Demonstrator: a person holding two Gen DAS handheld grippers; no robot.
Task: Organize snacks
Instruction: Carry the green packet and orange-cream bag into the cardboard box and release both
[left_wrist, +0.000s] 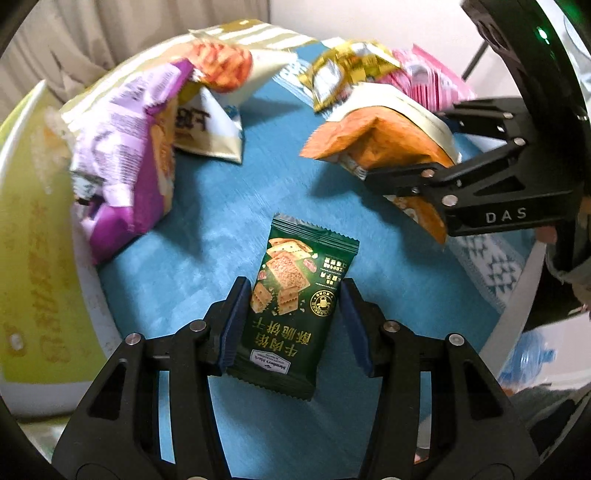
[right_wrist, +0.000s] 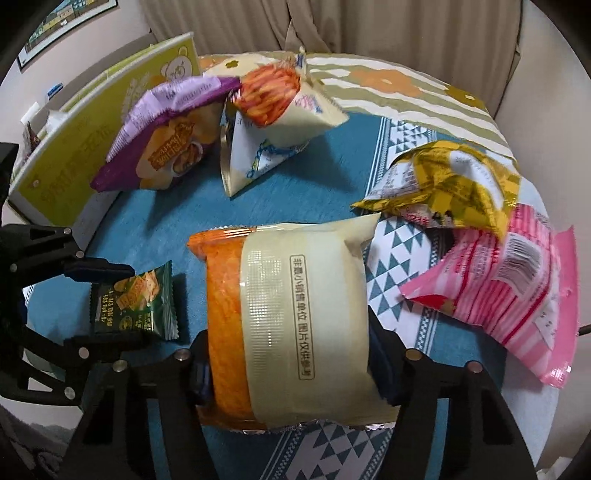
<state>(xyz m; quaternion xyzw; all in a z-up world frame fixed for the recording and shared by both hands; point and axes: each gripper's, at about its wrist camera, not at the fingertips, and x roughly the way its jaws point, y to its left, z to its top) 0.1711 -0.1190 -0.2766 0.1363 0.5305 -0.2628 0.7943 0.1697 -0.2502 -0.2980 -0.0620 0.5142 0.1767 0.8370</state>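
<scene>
A small dark green cracker packet (left_wrist: 295, 302) lies on the blue tablecloth between the fingers of my left gripper (left_wrist: 293, 326). The jaws stand open on either side of it, with the left pad close to its edge. The packet also shows in the right wrist view (right_wrist: 136, 302). My right gripper (right_wrist: 286, 365) is shut on a big orange and cream snack bag (right_wrist: 280, 325) and holds it above the cloth. The same bag shows in the left wrist view (left_wrist: 380, 140), at the right, in the right gripper (left_wrist: 413, 184).
A purple bag (right_wrist: 166, 136) and a cream triangular bag (right_wrist: 280, 107) lean at the far left by a green and white box (right_wrist: 74, 147). A yellow bag (right_wrist: 454, 181) and a pink striped bag (right_wrist: 513, 280) lie at the right. The round table's rim (left_wrist: 517, 288) is close on the right.
</scene>
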